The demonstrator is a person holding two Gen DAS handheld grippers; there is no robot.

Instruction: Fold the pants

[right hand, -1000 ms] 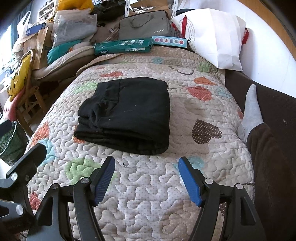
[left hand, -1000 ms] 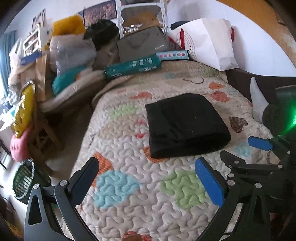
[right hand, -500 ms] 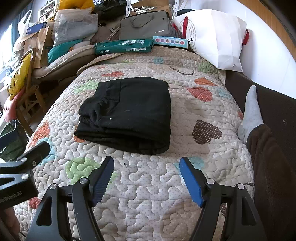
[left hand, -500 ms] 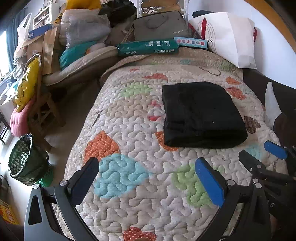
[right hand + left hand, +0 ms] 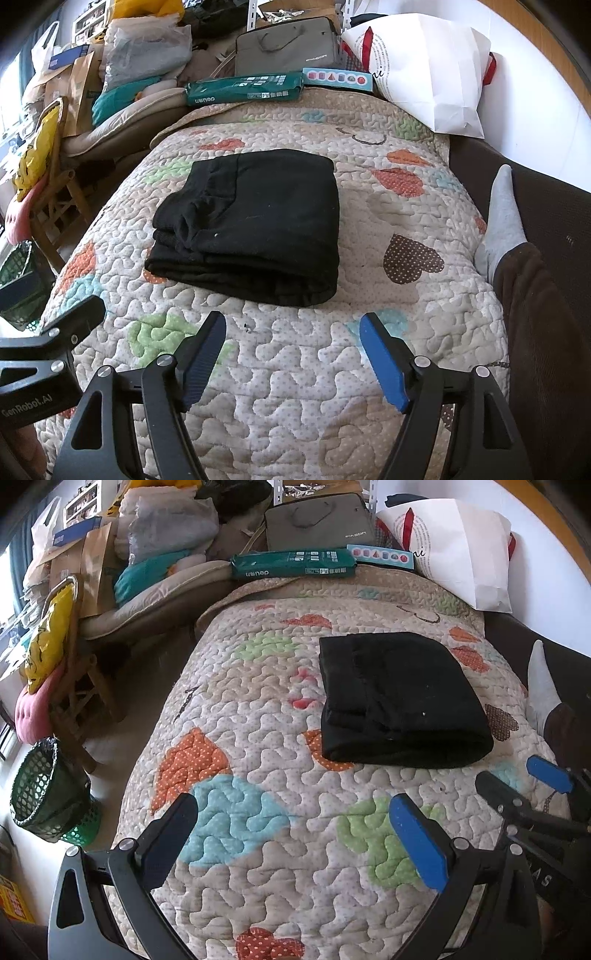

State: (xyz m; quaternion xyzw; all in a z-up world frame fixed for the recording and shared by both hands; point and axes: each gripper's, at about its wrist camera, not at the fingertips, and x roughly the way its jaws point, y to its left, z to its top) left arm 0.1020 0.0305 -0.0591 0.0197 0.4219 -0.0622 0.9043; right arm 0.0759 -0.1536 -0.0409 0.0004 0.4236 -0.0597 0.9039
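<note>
Tools (image 5: 291,834) (image 5: 291,354) wide open, empty; pants (image 5: 255,221) untouched.

Bed w/ quilted heart-print cover (image 5: 258,849). Black pants (image 5: 258,221) folded flat, mid-bed. Far end: green pack (image 5: 243,90), blue box (image 5: 338,78), white paper bag (image 5: 432,70). Person's grey-socked foot (image 5: 502,214) on right edge.
</note>
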